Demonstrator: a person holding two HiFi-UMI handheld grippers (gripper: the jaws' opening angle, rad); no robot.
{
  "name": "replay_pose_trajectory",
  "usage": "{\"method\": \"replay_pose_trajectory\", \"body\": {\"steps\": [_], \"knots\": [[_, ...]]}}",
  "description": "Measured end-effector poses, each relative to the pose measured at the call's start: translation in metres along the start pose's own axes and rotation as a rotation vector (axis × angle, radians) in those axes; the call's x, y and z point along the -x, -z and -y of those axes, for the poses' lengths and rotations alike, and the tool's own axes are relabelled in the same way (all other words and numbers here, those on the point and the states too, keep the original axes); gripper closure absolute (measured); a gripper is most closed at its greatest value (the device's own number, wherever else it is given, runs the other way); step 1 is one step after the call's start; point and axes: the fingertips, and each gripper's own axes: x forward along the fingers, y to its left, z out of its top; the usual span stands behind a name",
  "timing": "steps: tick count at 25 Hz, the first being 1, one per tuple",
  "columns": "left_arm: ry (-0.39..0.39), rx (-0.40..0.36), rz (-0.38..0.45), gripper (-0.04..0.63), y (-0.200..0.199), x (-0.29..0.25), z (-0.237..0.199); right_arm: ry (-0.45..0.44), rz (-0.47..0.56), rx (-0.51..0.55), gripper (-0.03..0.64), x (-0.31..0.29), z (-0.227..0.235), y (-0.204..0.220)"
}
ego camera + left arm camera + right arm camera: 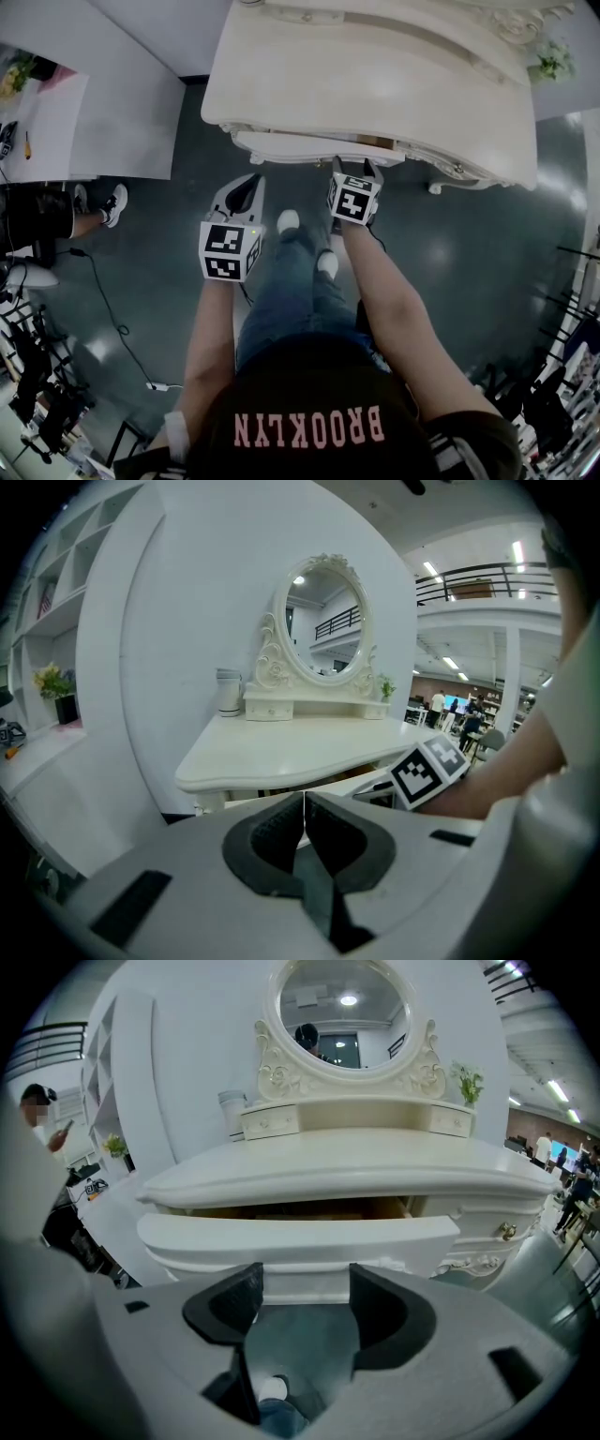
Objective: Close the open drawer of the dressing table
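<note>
The cream dressing table (375, 84) stands ahead of me with its wide centre drawer (319, 150) pulled partly out. In the right gripper view the drawer front (300, 1237) fills the middle, with a dark gap above it under the tabletop (347, 1180). My right gripper (354, 171) is open and its jaws are right at the drawer front (306, 1279), nothing held. My left gripper (246, 192) hangs lower left of the drawer, away from it, jaws shut and empty (304, 822). An oval mirror (323, 621) rises at the table's back.
A white wall panel and counter (56, 122) stand to the left, with a seated person's legs (89, 211) beside them. My own legs and shoes (289, 221) are below the drawer. A small plant (551, 61) sits at the table's right end. A cable (103, 300) trails on the dark floor.
</note>
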Motion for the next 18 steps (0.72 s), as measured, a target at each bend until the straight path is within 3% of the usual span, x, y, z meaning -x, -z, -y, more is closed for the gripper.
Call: {"method": "replay_pose_trajectory", "body": {"steps": [18], "knots": [[0.032, 0.015, -0.027, 0.591, -0.005, -0.025, -0.025, -0.003, 0.038, 0.012, 0.362, -0.022, 0.003, -0.024]]}}
